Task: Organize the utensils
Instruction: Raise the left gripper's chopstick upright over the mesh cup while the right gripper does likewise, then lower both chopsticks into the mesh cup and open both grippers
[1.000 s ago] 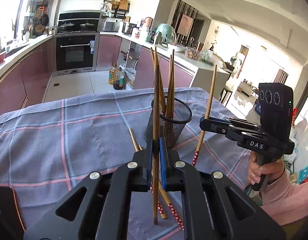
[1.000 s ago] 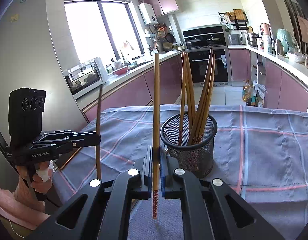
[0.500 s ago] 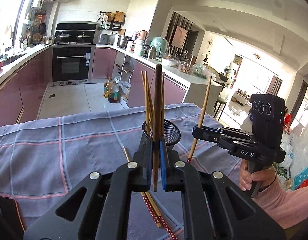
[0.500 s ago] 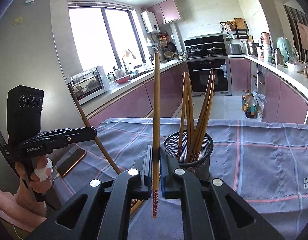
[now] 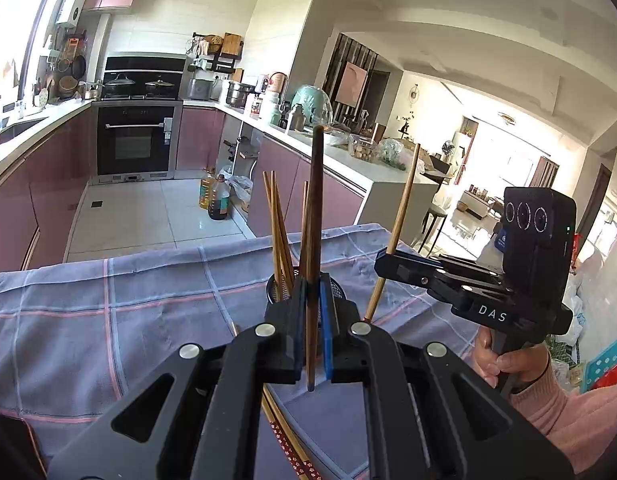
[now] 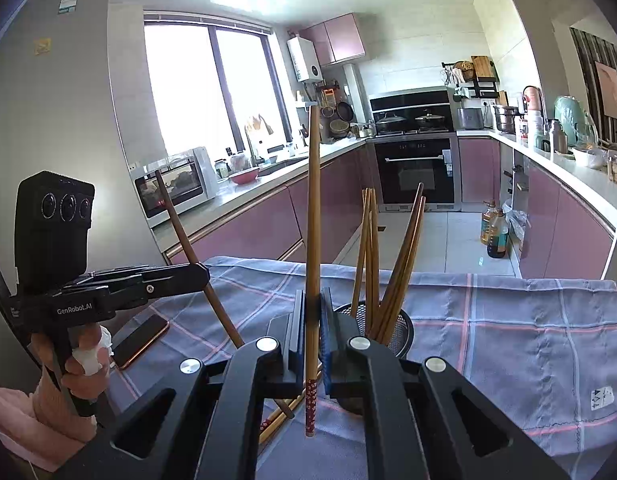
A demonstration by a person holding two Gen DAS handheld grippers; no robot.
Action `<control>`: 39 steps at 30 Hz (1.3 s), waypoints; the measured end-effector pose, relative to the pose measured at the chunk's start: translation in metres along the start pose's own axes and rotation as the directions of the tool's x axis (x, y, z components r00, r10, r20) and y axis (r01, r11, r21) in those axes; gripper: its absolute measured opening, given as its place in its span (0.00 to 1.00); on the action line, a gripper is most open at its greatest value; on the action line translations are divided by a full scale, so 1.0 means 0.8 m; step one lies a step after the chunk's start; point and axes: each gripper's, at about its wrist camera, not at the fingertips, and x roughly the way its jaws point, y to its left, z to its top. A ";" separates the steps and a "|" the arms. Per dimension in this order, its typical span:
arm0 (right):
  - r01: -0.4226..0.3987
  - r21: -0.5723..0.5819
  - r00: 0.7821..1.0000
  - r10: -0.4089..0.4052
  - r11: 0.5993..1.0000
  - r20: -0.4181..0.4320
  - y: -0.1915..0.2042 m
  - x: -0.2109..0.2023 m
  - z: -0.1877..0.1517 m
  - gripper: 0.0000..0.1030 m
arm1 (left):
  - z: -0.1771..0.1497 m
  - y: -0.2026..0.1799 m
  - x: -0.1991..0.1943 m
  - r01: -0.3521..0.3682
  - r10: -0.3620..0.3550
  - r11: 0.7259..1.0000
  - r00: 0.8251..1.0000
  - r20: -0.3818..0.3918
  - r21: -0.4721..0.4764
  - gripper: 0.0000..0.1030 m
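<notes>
Presently the left tool [image 5: 312, 320] is clenched on a dark brown chopstick [image 5: 316, 208], held near upright, its lower tip hanging just below the blue pads. The right tool [image 6: 312, 332] grips a lighter chopstick [image 6: 313, 216] in the same manner (red patterned end pointing down, clear of the cloth). Both tools are held above the table [image 6: 528, 340], which is covered with a grey-blue plaid cloth.

A black mesh holder [image 6: 402, 326] stands on the cloth just beyond the right tool's fingers; it contains several chopsticks [image 6: 404, 256], leaning apart against its rim. In the left wrist view the same holder sits directly behind the clamped stick. Further loose chopsticks [image 5: 284, 436] lie flat on the cloth beneath the left tool. A phone [image 6: 140, 340] rests near the table's edge, beside the person's left hand [image 6: 78, 364].
</notes>
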 end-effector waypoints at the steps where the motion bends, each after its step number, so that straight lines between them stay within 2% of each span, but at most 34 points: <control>1: 0.000 -0.003 1.000 0.000 1.000 0.004 0.000 0.000 0.001 0.06 | 0.000 0.001 0.000 0.001 -0.001 1.000 1.000 0.002 0.001 0.07; 39: 0.018 -0.043 0.997 -0.015 0.999 0.071 -0.004 -0.002 0.049 0.06 | 0.043 -0.026 -0.004 0.013 -0.020 0.997 0.995 0.098 0.073 0.07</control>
